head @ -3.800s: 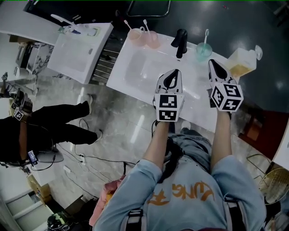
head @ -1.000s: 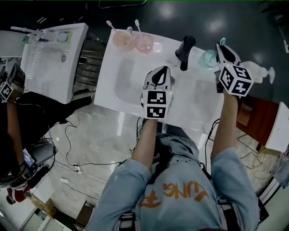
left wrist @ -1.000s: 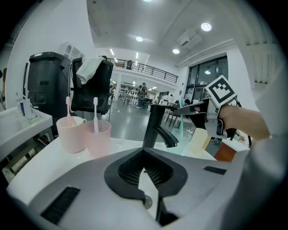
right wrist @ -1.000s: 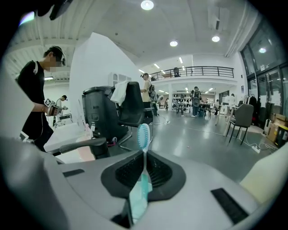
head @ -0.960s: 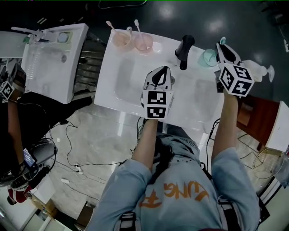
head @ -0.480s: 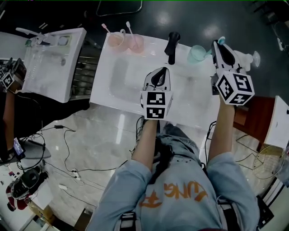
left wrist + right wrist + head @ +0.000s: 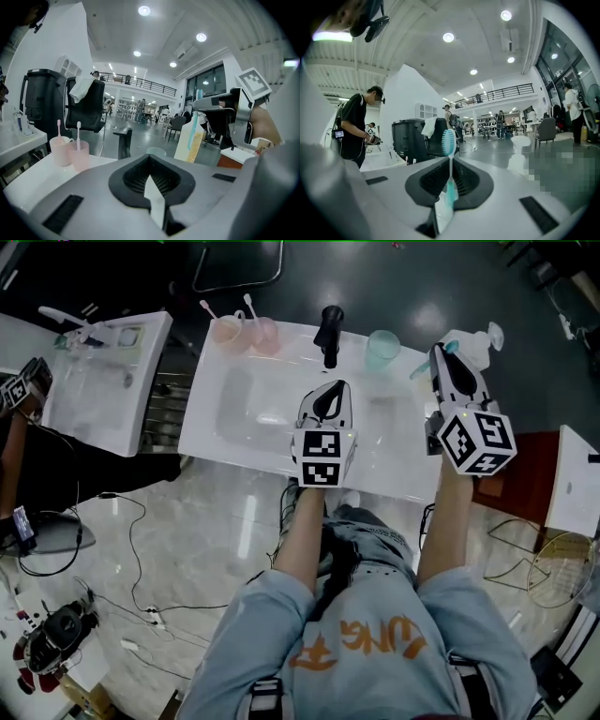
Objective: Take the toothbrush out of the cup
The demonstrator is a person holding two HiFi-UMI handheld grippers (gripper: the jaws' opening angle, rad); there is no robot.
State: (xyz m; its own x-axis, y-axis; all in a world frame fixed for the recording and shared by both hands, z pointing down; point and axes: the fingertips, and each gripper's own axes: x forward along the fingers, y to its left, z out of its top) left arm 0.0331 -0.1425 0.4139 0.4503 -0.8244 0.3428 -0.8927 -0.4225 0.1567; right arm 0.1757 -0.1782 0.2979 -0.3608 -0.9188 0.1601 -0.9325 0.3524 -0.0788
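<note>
Plainly, right gripper (image 7: 446, 199) pinches the toothbrush (image 7: 449, 145) — outside the cup (image 7: 382, 347).

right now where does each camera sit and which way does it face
Head view: on the person's head, facing steeply down at the white sink counter; shows both forearms, left gripper, right gripper.
Left gripper view: rides the left gripper, facing along its shut, empty jaws toward the pink cups and black faucet; right gripper shows too.
Right gripper view: rides the right gripper, facing along jaws shut on the teal toothbrush.
Shared: head and left gripper views both show the pink cups and faucet.
</note>
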